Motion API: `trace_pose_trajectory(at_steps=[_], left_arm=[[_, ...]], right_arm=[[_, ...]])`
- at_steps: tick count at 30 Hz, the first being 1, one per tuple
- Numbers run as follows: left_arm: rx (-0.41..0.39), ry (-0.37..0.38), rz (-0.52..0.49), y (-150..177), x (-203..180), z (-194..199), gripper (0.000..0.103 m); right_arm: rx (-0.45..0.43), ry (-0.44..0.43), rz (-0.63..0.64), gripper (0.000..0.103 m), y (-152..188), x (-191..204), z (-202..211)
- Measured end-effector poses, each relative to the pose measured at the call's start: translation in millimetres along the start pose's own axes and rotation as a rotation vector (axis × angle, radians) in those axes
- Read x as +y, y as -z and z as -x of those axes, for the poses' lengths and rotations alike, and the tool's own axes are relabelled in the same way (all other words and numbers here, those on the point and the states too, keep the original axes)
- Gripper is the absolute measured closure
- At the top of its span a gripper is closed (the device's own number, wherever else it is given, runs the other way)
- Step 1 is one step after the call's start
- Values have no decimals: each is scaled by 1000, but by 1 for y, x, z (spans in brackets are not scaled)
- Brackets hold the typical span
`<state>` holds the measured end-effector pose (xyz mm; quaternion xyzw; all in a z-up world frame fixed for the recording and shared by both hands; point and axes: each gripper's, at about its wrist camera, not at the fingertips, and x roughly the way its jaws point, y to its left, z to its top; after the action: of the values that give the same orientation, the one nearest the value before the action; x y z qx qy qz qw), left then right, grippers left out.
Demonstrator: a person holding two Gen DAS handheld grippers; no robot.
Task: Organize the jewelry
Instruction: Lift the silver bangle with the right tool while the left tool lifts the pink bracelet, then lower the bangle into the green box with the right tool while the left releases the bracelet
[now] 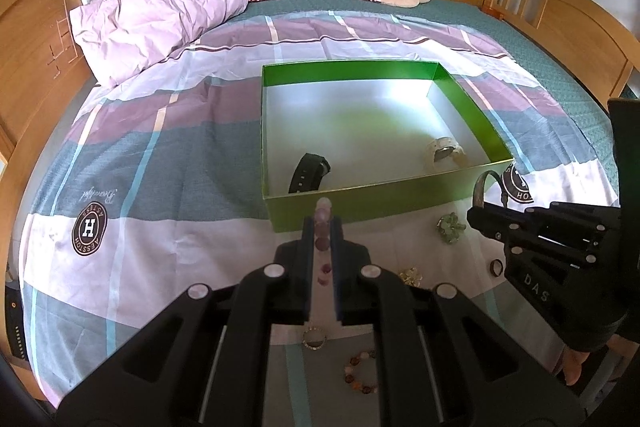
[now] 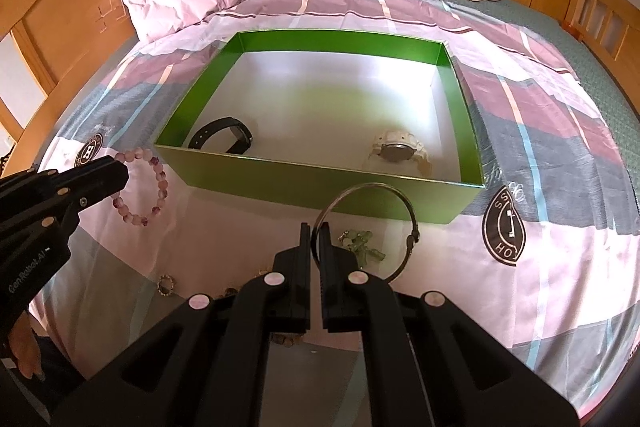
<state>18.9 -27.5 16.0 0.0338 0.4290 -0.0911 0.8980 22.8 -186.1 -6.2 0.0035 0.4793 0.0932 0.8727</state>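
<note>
A green box (image 1: 360, 199) (image 2: 320, 183) lies open on the bed, with a black watch (image 1: 309, 171) (image 2: 222, 141) and a white watch (image 1: 443, 151) (image 2: 396, 151) inside. My left gripper (image 1: 322, 223) (image 2: 120, 173) is shut on a pink bead bracelet (image 1: 323, 215) (image 2: 154, 187), held just in front of the box's near wall. My right gripper (image 2: 316, 231) (image 1: 478, 211) is shut on a thin metal bangle (image 2: 372, 223) (image 1: 486, 183), also just in front of the box.
Loose jewelry lies on the plaid sheet in front of the box: a green piece (image 1: 450, 227) (image 2: 360, 243), a dark ring (image 1: 496, 268), a yellow piece (image 1: 410, 275), a small ring (image 1: 315, 337) (image 2: 166, 285) and a brown bead bracelet (image 1: 360, 371). Pillows (image 1: 160, 3) lie at the back left.
</note>
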Motion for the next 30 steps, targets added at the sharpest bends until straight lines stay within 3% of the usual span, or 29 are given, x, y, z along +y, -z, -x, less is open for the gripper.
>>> trace_pose_trajectory(at_steps=[8, 15, 21, 24, 30], left_arm=[[-16, 4, 13, -5, 2, 2, 95], [-38, 90, 84, -46, 18, -12, 95], [-11, 128, 133, -67, 24, -38, 95], [4, 95, 124, -71, 19, -53, 95], [-21, -6, 62, -66, 9, -59, 95]], right_arm=[[-38, -5, -18, 100, -6, -5, 7], [-124, -14, -104, 100, -37, -24, 19], [-109, -45, -171, 100, -56, -40, -6], [-63, -67, -226, 100, -58, -47, -24], [-73, -26, -205, 100, -64, -45, -37]])
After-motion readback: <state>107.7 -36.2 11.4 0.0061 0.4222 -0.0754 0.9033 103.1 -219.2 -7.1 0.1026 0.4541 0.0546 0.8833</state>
